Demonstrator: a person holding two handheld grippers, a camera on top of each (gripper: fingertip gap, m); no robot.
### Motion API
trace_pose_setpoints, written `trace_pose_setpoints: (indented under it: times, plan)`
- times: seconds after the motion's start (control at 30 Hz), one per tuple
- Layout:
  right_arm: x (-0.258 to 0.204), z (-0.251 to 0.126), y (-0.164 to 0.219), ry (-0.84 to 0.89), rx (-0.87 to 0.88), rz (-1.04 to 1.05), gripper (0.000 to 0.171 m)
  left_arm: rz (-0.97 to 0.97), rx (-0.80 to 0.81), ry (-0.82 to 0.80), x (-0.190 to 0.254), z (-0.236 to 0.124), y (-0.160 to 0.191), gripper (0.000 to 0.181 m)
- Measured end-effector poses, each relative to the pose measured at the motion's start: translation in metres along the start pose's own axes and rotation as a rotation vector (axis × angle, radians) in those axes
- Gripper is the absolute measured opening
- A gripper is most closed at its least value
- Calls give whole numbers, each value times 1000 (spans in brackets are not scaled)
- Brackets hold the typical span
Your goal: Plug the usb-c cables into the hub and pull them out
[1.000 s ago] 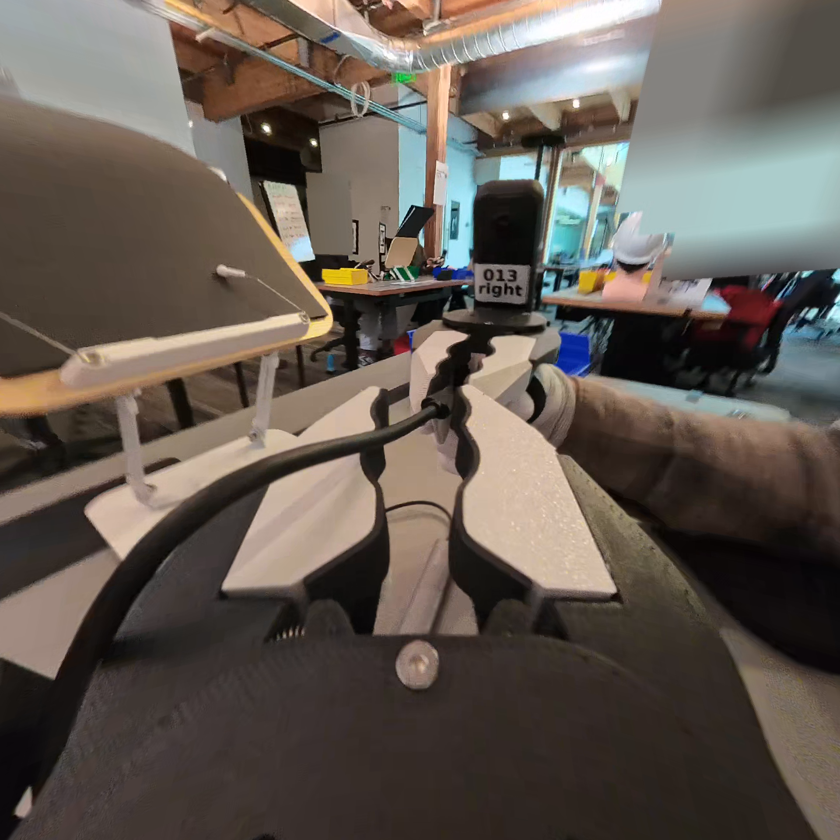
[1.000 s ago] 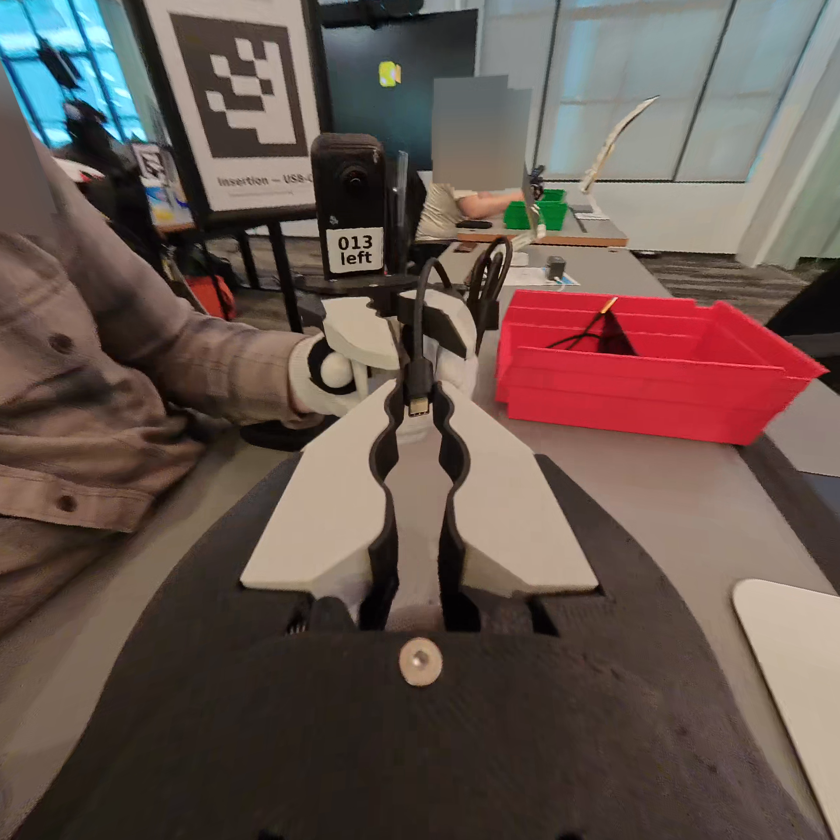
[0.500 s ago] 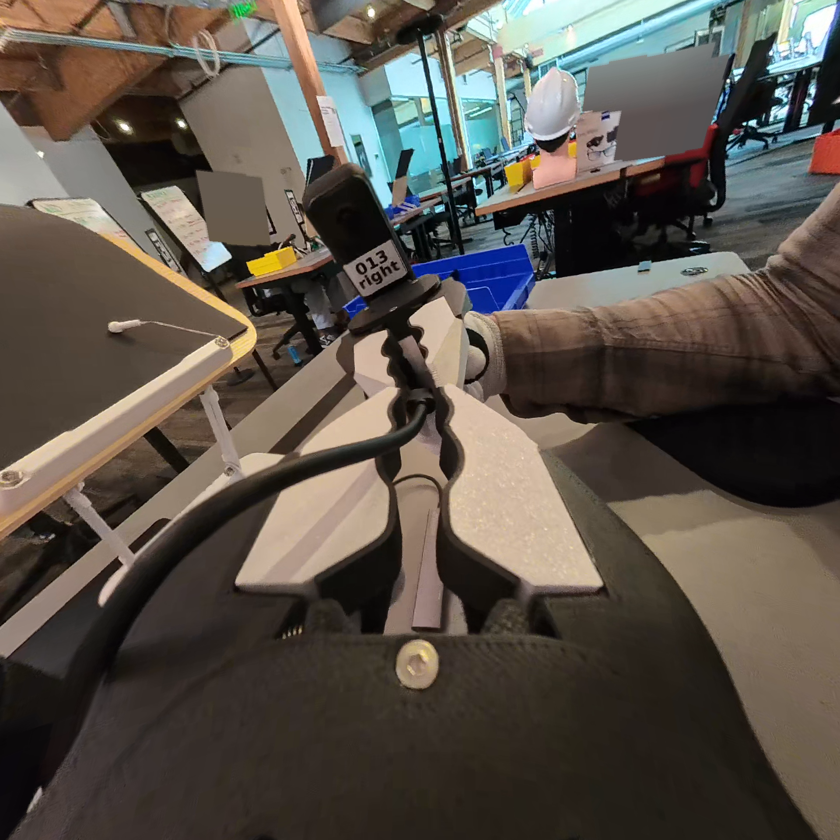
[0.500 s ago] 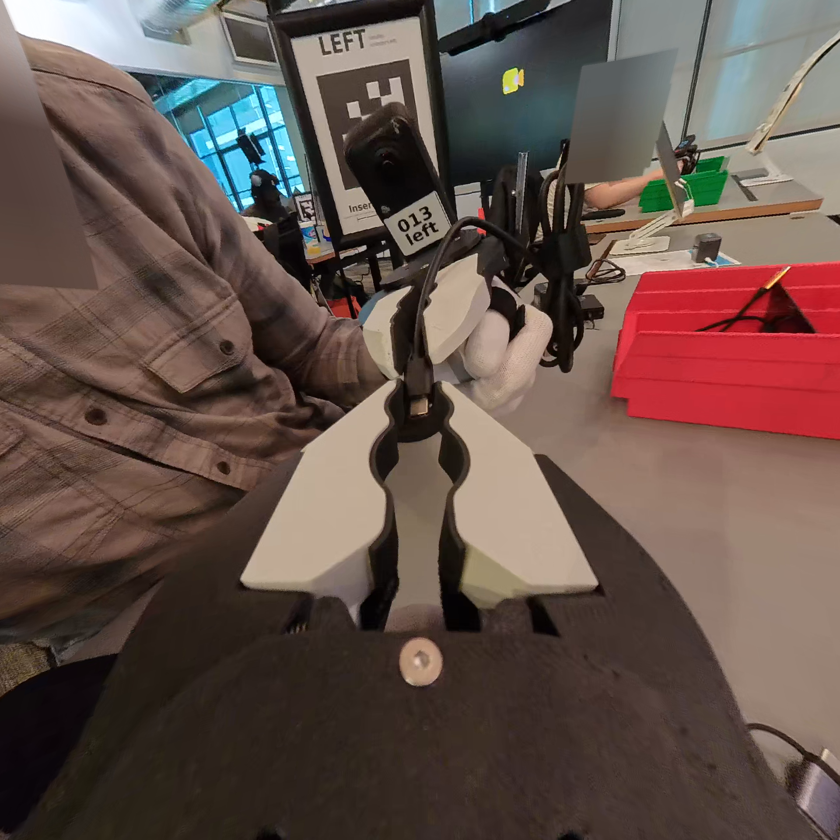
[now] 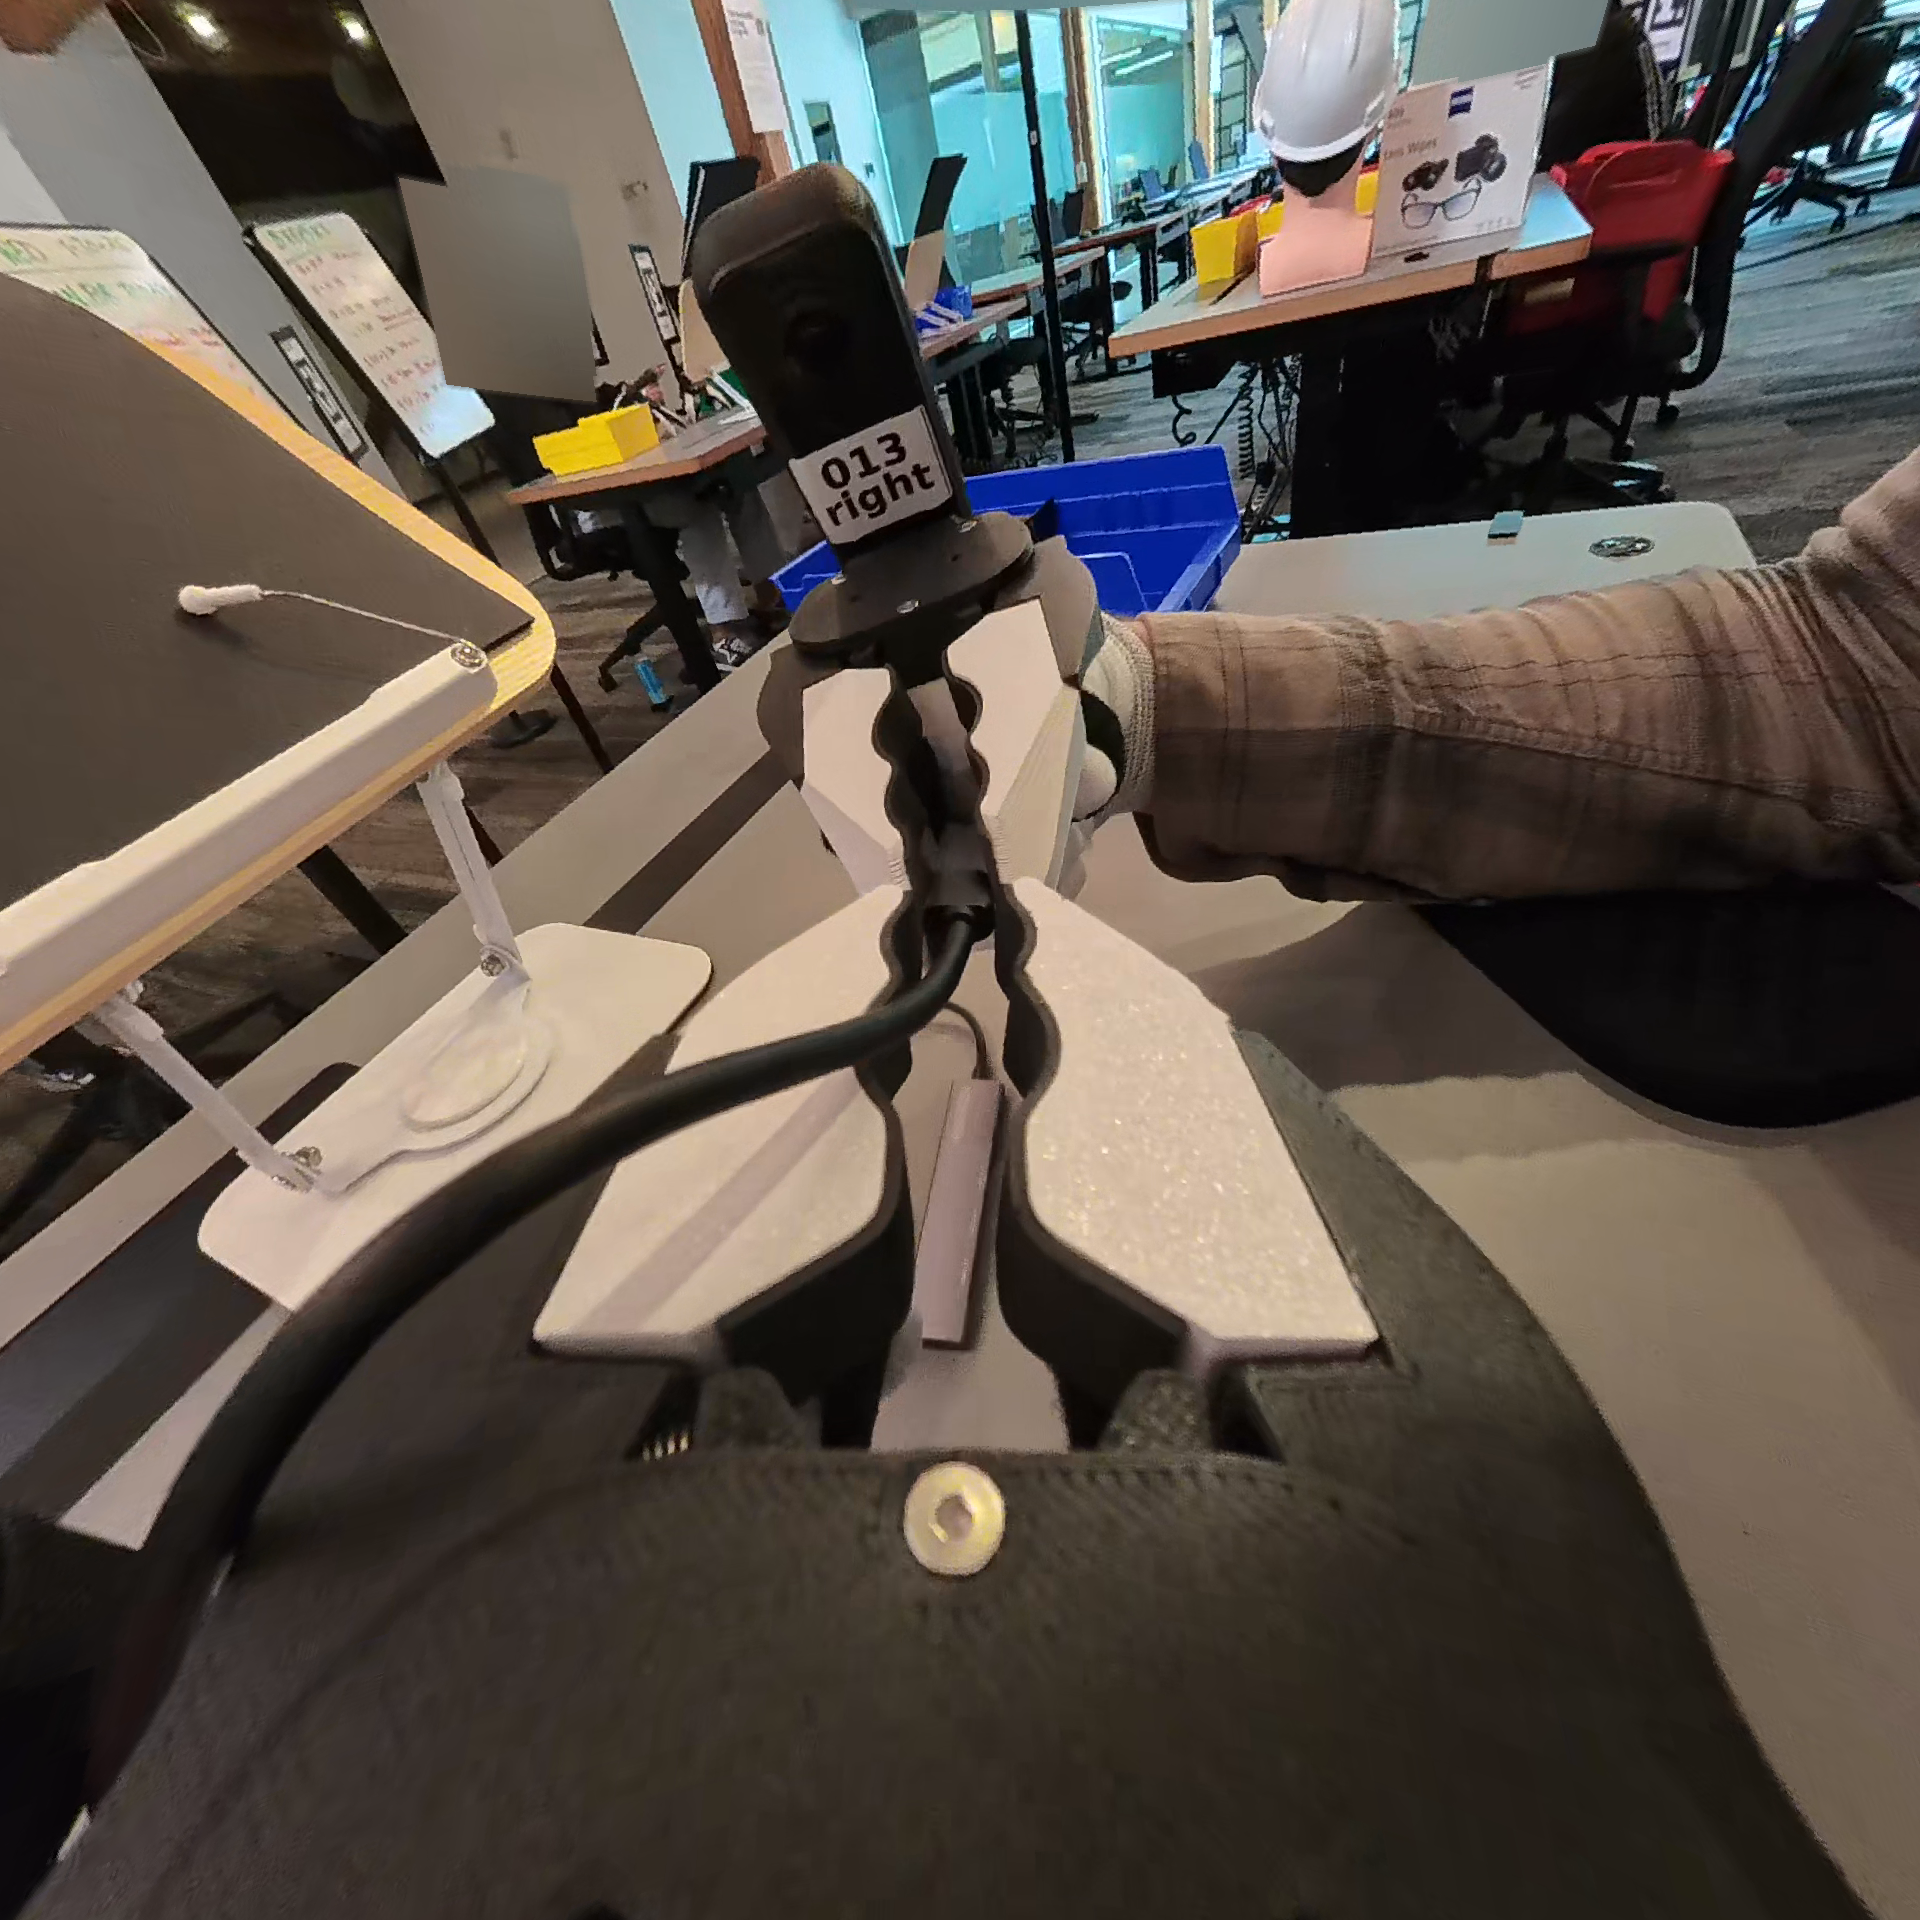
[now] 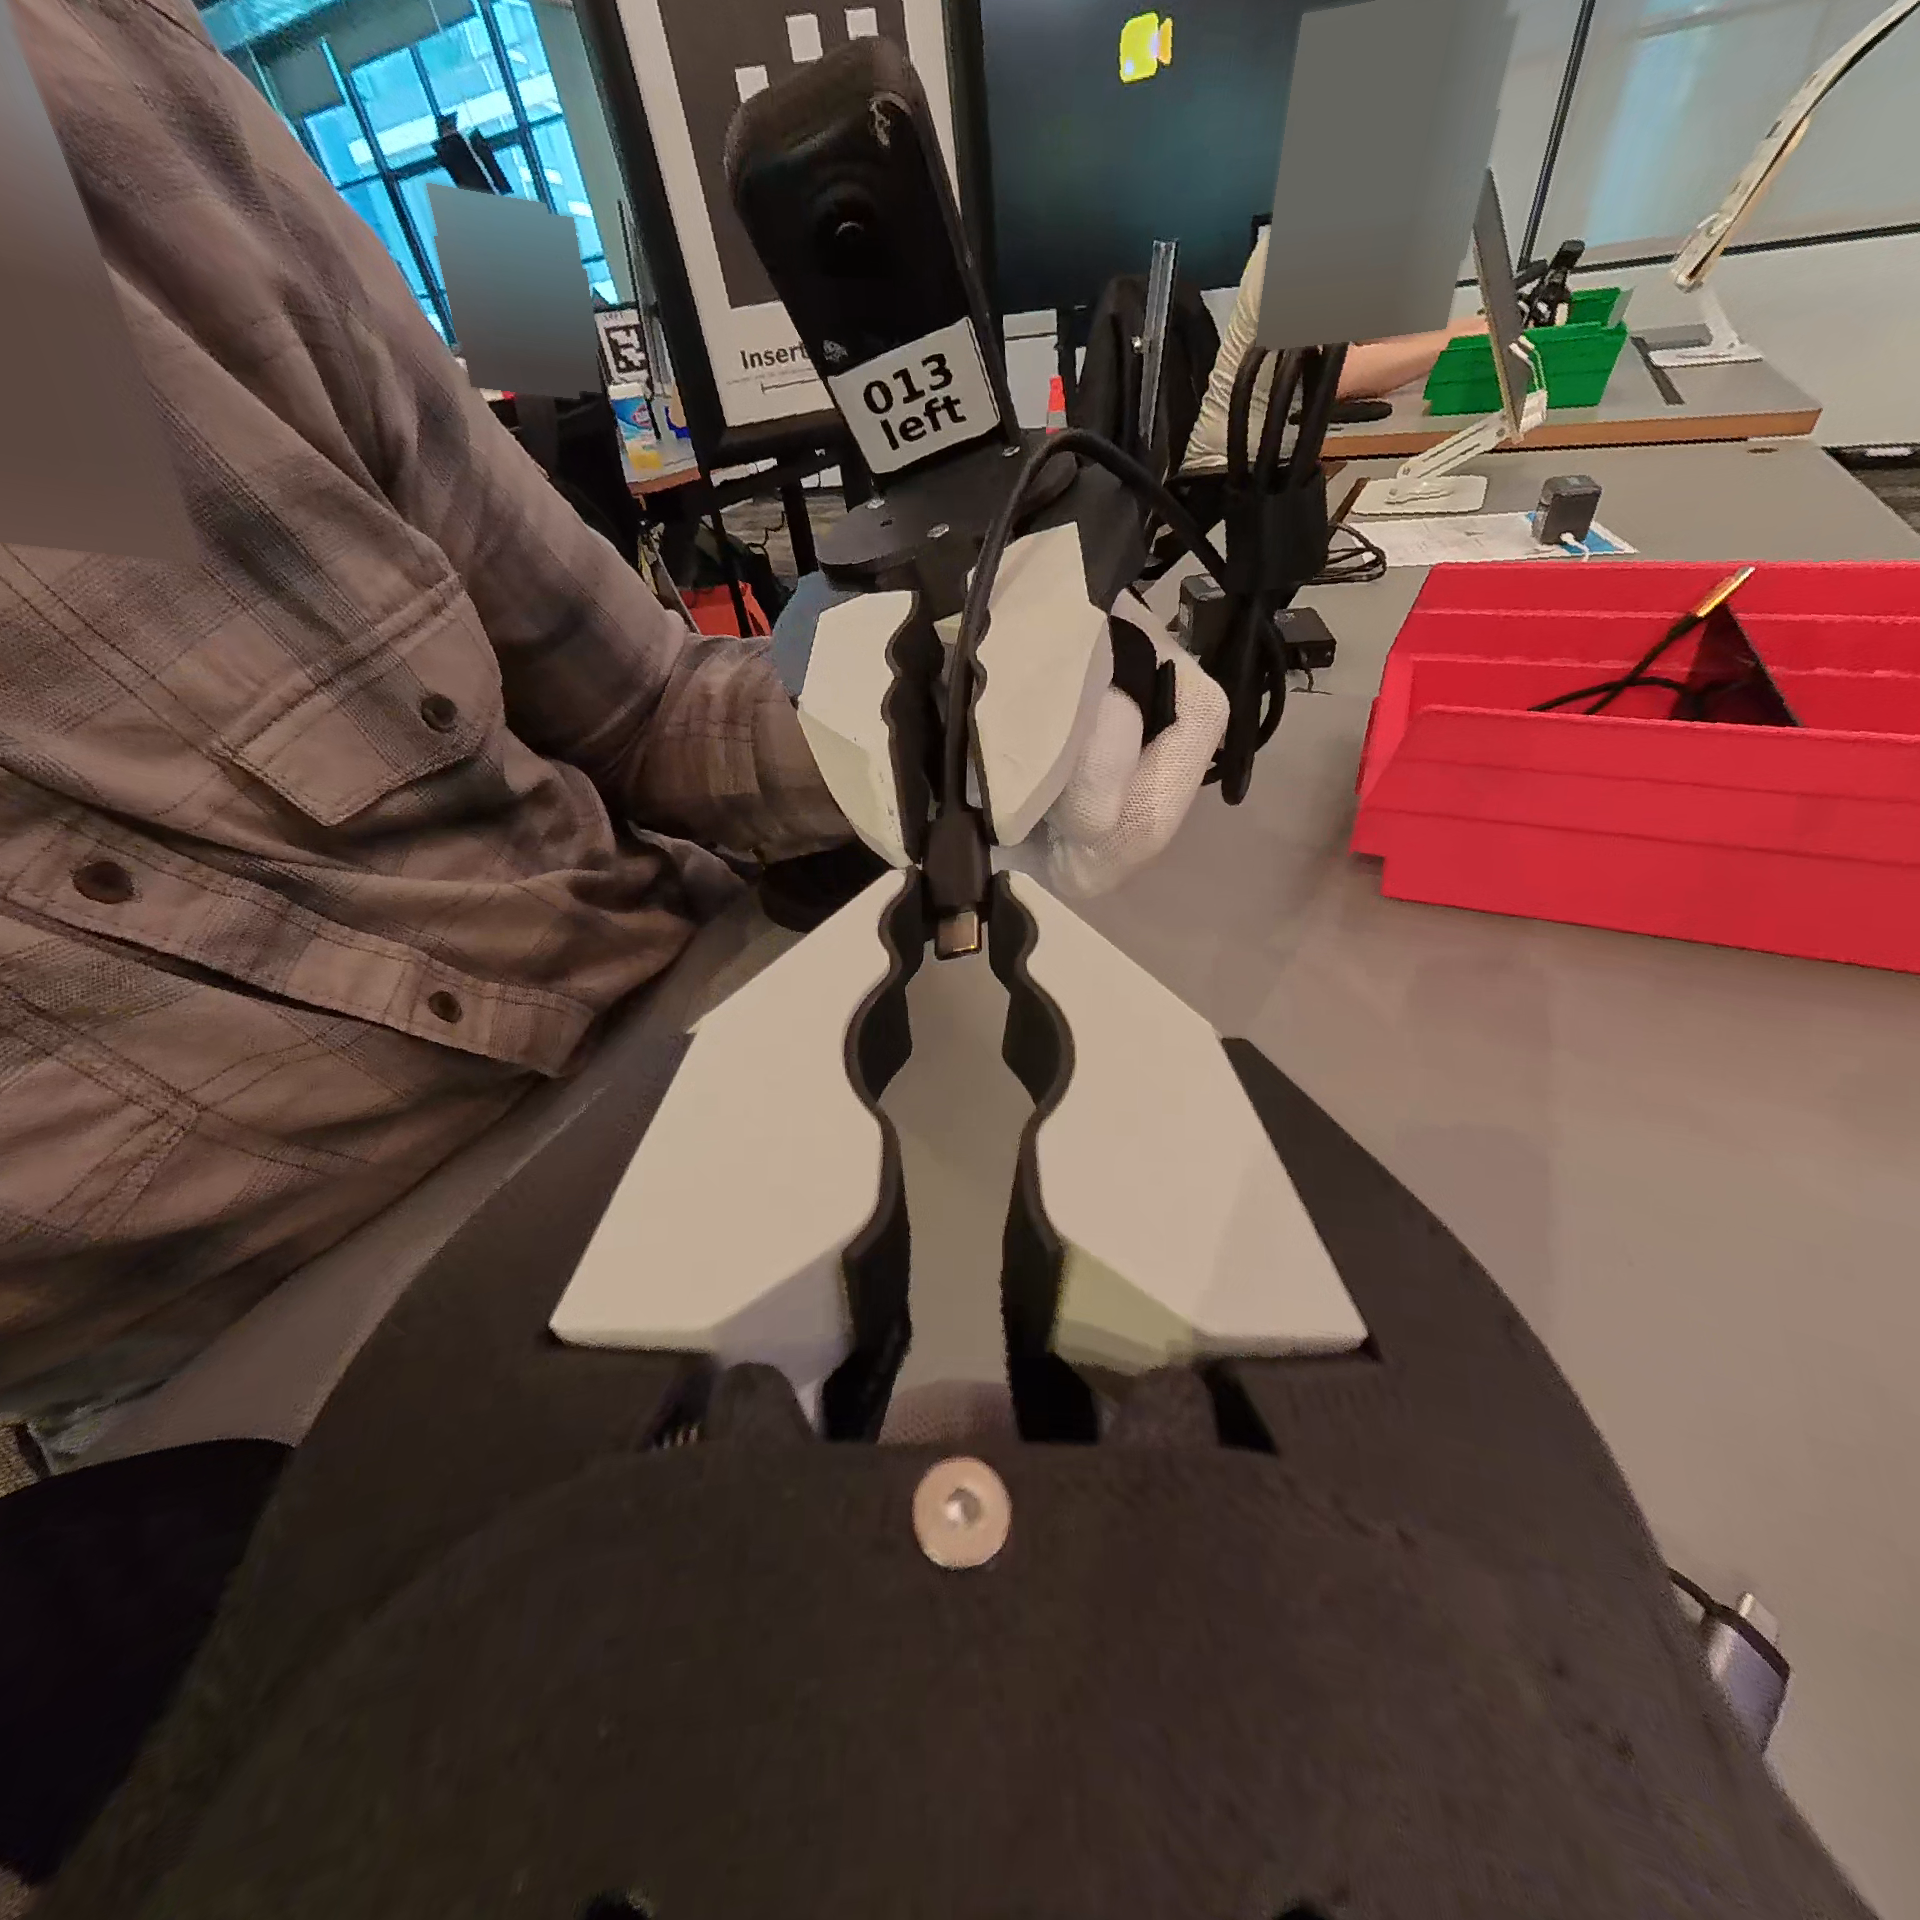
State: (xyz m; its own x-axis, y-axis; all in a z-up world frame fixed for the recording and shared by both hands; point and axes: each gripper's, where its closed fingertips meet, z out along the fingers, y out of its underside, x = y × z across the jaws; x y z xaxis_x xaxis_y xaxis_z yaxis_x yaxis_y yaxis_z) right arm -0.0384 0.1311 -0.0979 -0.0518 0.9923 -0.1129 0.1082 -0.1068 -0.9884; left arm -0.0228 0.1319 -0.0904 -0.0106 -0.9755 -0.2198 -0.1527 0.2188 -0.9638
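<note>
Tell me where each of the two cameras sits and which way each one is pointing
Left wrist view: on the left gripper, looking along its fingers at the right gripper, gloved right hand and sleeve, with the hub on the table below.
Right wrist view: on the right gripper, facing the left gripper, the person's shirt and the red bin.
Shared: the cable plug, where both grippers' tips meet.

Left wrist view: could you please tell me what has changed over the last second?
Both grippers have tipped down together towards the table, so the hub shows more plainly between the jaws of the left gripper. Unchanged: the left gripper still clamps the usb-c cable, whose plug still sits between the jaws of the right gripper. Nothing was let go.
</note>
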Motion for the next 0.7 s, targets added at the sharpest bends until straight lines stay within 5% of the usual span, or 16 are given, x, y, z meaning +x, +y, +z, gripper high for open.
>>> trace_pose_setpoints:
  times: [0.7]
  plan:
    - [11,1,6,55,-24,17,10,-31,-26,-37,-9,0,10,13]
